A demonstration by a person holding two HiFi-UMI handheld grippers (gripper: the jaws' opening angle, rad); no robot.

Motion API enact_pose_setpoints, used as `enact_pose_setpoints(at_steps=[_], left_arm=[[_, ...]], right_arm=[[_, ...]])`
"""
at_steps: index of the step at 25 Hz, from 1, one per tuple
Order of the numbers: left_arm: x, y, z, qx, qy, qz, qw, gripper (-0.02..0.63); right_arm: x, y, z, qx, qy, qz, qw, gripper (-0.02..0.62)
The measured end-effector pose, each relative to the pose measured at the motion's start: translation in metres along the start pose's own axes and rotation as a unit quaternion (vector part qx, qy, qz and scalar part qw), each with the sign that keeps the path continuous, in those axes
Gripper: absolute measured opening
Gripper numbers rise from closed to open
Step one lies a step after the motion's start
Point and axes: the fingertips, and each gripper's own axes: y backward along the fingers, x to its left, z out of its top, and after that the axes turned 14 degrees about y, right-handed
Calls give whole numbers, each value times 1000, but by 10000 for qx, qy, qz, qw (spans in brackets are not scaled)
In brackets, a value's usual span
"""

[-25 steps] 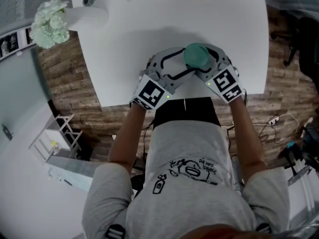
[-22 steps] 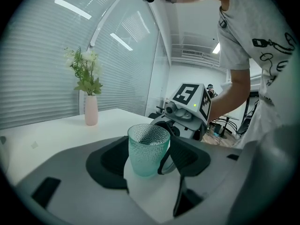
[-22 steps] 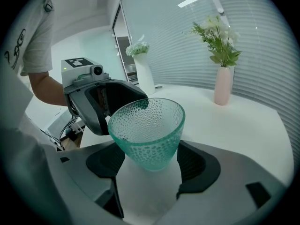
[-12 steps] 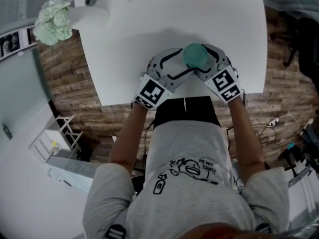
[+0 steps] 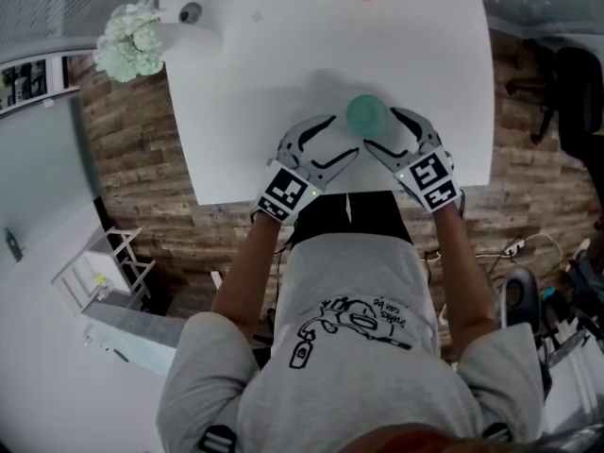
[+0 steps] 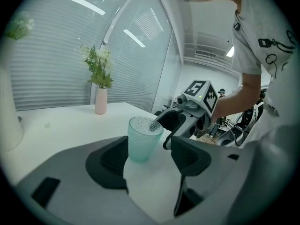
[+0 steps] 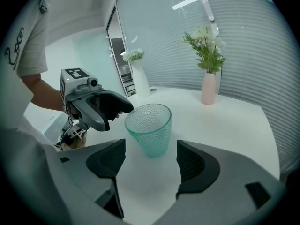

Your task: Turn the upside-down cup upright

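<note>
Upright cup (image 5: 367,114) now free between left tool (image 5: 342,133) and right tool (image 5: 382,128)

Upright teal cup (image 6: 144,138) on the white table (image 6: 70,125), just beyond the left hand-held gripper (image 6: 150,159) with wide-apart jaws.

I work over a plain white tabletop (image 5: 283,64) standing on a brown wood-plank floor (image 5: 142,168). Behind it runs a wall of pale horizontal blinds (image 6: 42,69) — bright strip lights (image 6: 86,4) show above — and a slim pink vase of green stems (image 7: 208,89) stands near the far edge.
</note>
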Motion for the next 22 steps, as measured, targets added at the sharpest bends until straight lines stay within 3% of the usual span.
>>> enact_pose_setpoints(at_steps=[6,12,22], left_arm=[[-14,14,19,-192,181,127,9996,262],[-38,29,53,-566,445,-10,9974,164],[-65,49,117,-1010,396,28,9941,38]], right_arm=[[2,30,22,-287,-196,-91,9994,346],[-1,63,54,-666,-394,-338,9964,216],[-1,107,126,-1355,-369,-538,9886,83]])
